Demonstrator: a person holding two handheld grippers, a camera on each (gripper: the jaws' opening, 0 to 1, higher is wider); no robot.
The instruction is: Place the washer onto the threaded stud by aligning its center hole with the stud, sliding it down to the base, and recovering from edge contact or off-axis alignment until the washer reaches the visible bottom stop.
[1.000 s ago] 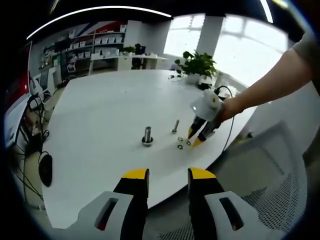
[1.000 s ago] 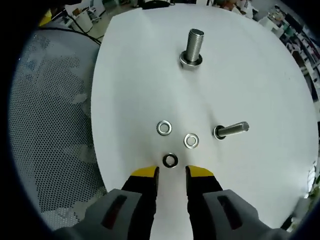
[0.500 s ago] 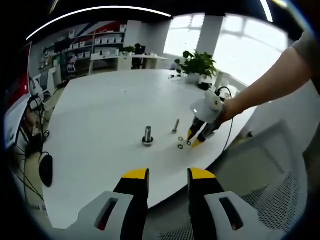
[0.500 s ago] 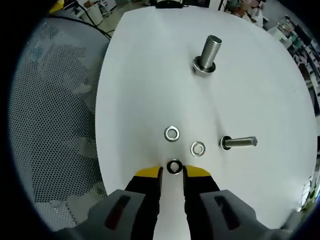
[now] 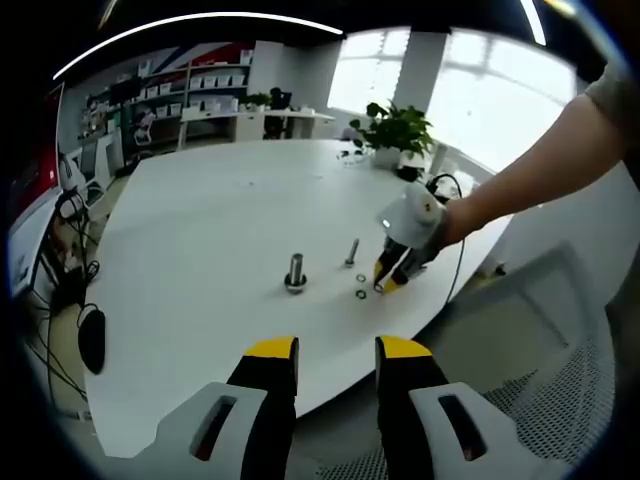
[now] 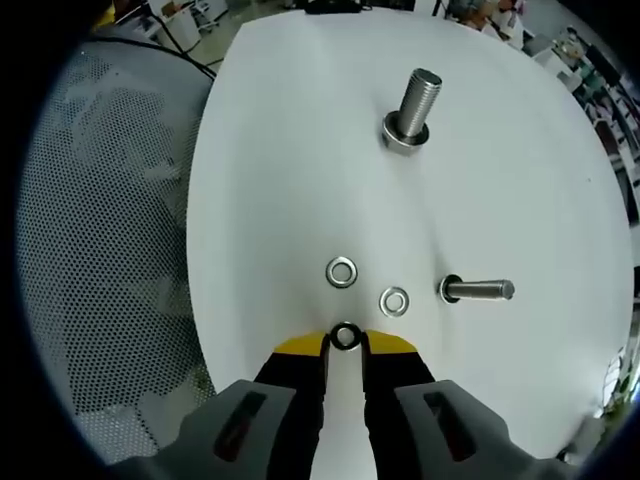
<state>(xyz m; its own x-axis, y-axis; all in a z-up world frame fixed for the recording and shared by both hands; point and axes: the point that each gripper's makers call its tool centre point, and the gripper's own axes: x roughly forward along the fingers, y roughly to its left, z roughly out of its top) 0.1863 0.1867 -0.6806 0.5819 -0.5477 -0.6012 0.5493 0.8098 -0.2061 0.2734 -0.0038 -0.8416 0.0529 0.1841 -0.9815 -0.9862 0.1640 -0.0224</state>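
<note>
Where shelves line the office, a white table stands.

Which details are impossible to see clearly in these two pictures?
- Right gripper view: whether the right tool already pinches the washer; its tips hide the washer's edges.
- Left gripper view: the loose washers are too small to count.
- Right gripper view: the stud's base stop, hidden by its collar.
</note>
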